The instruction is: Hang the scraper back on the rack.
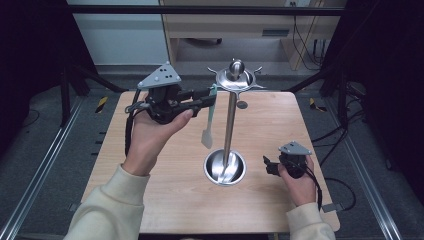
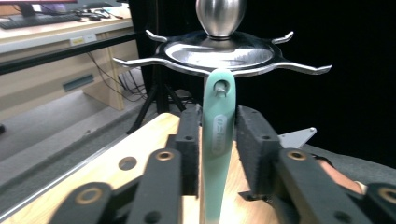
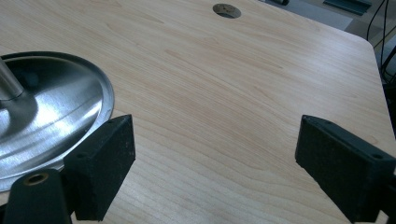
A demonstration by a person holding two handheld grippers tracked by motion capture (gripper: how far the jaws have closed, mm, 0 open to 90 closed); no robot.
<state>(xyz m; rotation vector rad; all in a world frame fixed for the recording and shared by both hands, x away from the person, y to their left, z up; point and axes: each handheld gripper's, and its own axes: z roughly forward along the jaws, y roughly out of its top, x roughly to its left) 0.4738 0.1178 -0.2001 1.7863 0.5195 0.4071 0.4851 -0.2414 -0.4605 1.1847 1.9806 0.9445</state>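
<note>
A steel hanging stand rises from a round dish base to a disc of hooks at its top. A pale green spatula hangs blade down from one hook, which passes through the hole in its handle. My left gripper is raised to the left of the disc, its pads on either side of the handle with thin gaps, so it is open. My right gripper rests low by the base, open with bare wood between its pads.
The wooden table has a small round hole behind the stand, also near the top of the right gripper view. Black frame rails and cables run along both sides, and a light wooden desk stands beyond the table.
</note>
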